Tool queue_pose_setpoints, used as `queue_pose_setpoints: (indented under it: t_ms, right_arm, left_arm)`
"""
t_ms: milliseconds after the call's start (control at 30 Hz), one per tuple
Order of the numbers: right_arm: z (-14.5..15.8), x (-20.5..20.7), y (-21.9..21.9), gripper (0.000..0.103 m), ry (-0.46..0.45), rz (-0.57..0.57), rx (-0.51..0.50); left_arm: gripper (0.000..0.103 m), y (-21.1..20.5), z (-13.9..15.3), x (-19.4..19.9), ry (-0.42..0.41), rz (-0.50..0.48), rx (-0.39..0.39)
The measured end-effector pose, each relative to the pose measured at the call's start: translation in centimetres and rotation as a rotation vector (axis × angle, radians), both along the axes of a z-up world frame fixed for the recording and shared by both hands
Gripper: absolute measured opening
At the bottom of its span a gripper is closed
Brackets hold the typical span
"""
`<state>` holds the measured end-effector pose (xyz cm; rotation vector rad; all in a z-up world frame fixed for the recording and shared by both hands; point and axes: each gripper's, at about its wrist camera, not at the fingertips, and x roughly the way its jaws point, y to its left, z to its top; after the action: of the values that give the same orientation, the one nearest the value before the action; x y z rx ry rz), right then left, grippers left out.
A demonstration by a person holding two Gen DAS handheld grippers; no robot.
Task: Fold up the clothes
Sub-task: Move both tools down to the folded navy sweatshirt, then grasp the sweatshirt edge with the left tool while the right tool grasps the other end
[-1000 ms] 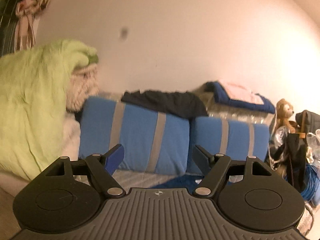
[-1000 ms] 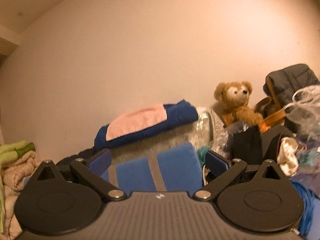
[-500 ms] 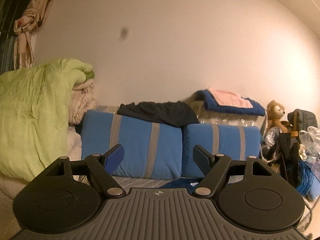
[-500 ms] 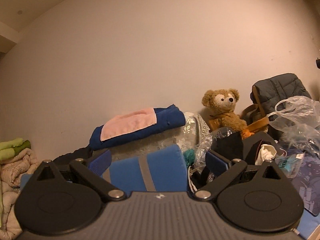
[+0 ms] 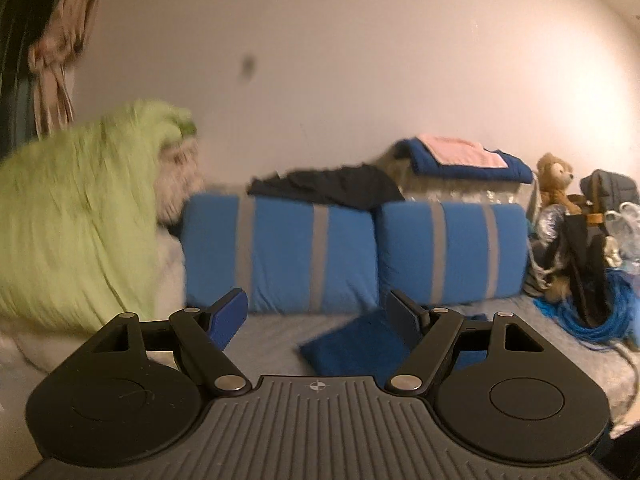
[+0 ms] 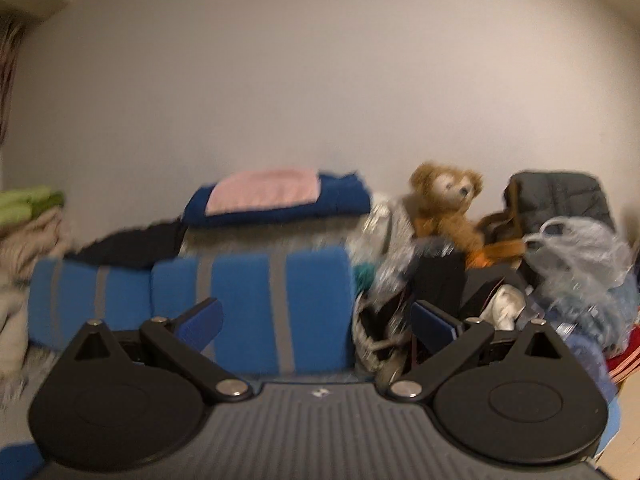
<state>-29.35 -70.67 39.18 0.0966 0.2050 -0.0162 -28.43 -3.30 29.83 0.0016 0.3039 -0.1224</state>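
A dark blue folded cloth (image 5: 352, 344) lies flat on the grey bed cover (image 5: 272, 340) in the lower middle of the left wrist view, just ahead of the left hand-held gripper (image 5: 316, 312) and partly hidden behind its right-hand finger. That hand-held gripper has its two blue-padded fingers spread wide with nothing between them; the cloth sits beyond them, not touched by either pad. Behind the cloth, two blue cushions with grey stripes (image 5: 352, 252) stand side by side against the pale wall, and a black garment (image 5: 328, 188) is draped over the top where they meet. Higher and to the right, a folded dark blue blanket with a pink cloth on top (image 5: 464, 160) rests on a shiny silver bundle. A blurred light green quilt (image 5: 76, 216) fills the left of the frame, with a beige fluffy blanket tucked beside it. At the right edge a brown teddy bear (image 5: 554, 180) sits among bags, and a coil of bright blue cord (image 5: 592, 316) lies on the bed. In the right wrist view, the right hand-held gripper (image 6: 316, 324) is likewise spread, empty, aimed at the right-hand striped cushion and the clutter beside it. The teddy bear sits at centre right there, next to a dark grey quilted bag (image 6: 560, 200) and a clear plastic bag (image 6: 580, 252). This view is motion-blurred, so finer detail of the clutter cannot be made out.
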Motion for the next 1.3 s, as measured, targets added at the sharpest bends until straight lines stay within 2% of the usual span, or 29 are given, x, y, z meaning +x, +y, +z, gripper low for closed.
queue_pose_setpoints:
  t_ms: [100, 200, 300, 533, 867, 1033, 1167, 1300]
  right_arm:
    - [-3.5, 1.0, 1.5, 0.103, 0.057, 0.059, 0.017]
    - [-7.3, 1.9, 3.0, 0.103, 0.103, 0.116, 0.026]
    - [-10.4, 2.6, 4.4, 0.103, 0.149, 0.173, 0.03]
    - [-15.8, 3.0, 6.8, 0.103, 0.219, 0.265, 0.014]
    - [-20.4, 4.2, 6.7, 0.103, 0.332, 0.314, 0.082]
    - [-21.8, 4.3, 6.3, 0.103, 0.362, 0.3, 0.119]
    - [-22.6, 4.3, 6.0, 0.103, 0.379, 0.288, 0.149]
    - [-22.9, 4.2, 5.9, 0.103, 0.388, 0.275, 0.14]
  left_arm:
    - [0.076, -0.7, -3.9, 1.3, 0.053, 0.011, -0.02]
    - [0.076, -1.9, -8.1, 3.0, 0.115, -0.01, -0.001]
    - [0.076, -2.6, -11.3, 3.8, 0.171, -0.043, -0.035]
    - [0.076, -1.5, -16.5, 4.2, 0.272, -0.086, -0.234]
    - [0.074, 0.7, -22.3, 4.1, 0.417, -0.163, -0.537]
    - [0.055, 1.4, -24.3, 4.3, 0.496, -0.208, -0.699]
    - [0.05, 2.1, -25.4, 4.2, 0.528, -0.227, -0.812]
    - [0.032, 3.0, -26.4, 3.6, 0.542, -0.229, -0.948]
